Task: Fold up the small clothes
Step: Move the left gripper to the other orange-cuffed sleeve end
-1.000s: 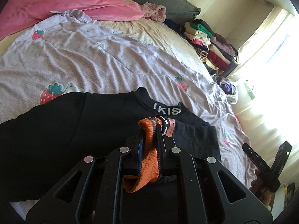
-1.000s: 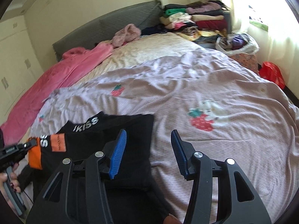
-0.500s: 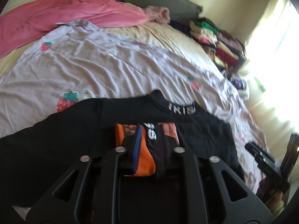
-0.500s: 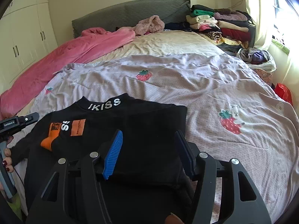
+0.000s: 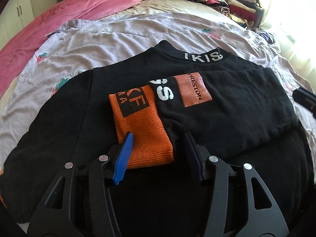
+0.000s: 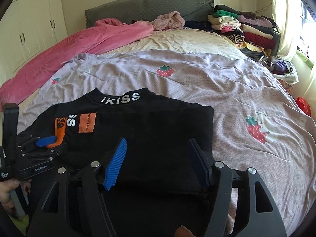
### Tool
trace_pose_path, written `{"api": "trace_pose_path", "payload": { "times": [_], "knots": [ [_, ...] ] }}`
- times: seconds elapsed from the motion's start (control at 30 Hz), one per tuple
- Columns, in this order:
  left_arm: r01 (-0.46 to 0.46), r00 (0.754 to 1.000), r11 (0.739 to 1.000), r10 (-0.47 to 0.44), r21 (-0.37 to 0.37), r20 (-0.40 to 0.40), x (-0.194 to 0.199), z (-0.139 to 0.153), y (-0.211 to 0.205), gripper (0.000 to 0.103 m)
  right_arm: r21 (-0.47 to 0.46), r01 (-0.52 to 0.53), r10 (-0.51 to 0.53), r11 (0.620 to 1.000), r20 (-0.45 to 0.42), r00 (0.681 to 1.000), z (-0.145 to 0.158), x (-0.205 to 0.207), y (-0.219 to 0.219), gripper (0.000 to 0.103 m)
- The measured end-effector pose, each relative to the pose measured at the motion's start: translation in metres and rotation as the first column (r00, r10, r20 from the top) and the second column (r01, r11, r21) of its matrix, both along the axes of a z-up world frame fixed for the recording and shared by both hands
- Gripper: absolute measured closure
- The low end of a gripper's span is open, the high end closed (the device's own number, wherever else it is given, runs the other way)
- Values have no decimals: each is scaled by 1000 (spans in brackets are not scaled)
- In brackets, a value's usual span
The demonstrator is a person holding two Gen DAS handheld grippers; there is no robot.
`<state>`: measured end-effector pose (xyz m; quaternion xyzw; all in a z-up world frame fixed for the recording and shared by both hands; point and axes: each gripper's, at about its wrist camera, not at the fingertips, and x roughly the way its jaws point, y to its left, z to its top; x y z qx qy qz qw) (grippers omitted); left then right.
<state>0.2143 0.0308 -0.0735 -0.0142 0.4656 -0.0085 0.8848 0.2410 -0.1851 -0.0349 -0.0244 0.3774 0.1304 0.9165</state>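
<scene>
Left tongs (image 5: 158, 154), seen from their own camera, stand partly apart, their jaws having just been opening; the orange cuff (image 5: 141, 130) lies between the blue pads but neither pad presses on it. The cuff ends a sleeve (image 5: 217, 116) laid across the middle of the black top (image 5: 65, 134). It is ribbed knit with a black square print. Next to it on the sleeve are white letters and an orange patch (image 5: 192, 89) with small dark lettering. The top lies flat on the bed, on a pale lilac cover (image 5: 118, 43) printed with strawberries, its collar away from the camera and marked in white letters. A pink blanket (image 5: 59, 19) lies along the far left side, and piled clothes (image 5: 227, 2) sit at the far right corner.

From the right wrist camera, the right tongs (image 6: 158, 160) hover wide over the near right part of the top, jaws having just been opening, nothing gripped between them. The top's right side is folded in, with a straight edge. The collar (image 6: 120, 98) reads IKISS. At the left edge a hand (image 6: 7, 189) holds the left tongs, whose blue pad sits beside the cuff.
</scene>
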Motion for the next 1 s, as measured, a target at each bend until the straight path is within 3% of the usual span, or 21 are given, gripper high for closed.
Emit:
{"api": "trace_pose_path", "payload": {
  "times": [0.2, 0.27, 0.37, 0.5, 0.8, 0.87, 1.0],
  "knots": [
    [-3, 1000, 1000, 3, -29, 4, -1, 3, 1, 54, -75, 21, -28, 997, -95, 995, -27, 12, 6, 33],
    [-9, 1000, 1000, 9, -17, 6, -2, 3, 0, 46, -105, 43, -59, 994, -157, 986, -40, 18, 3, 32],
    [-9, 1000, 1000, 9, -21, 11, -3, 3, 0, 45, -80, 61, -77, 995, -210, 975, -54, 25, -4, 31],
    [-8, 1000, 1000, 8, -28, 23, -6, 7, 0, 43, -83, 42, -58, 996, -201, 978, -52, 21, 0, 22],
    [-8, 999, 998, 11, -55, 42, -14, 19, -1, 33, -64, 48, -60, 997, -188, 980, -44, 20, -1, 16],
    [-12, 999, 998, 15, -62, 47, -16, 22, -1, 23, -51, 50, -59, 997, -182, 981, -42, 20, -3, 15],
    [-13, 998, 998, 17, -68, 65, -22, 30, -1, 22, -17, 51, -53, 999, -156, 986, -33, 15, -7, 12]
  ]
}}
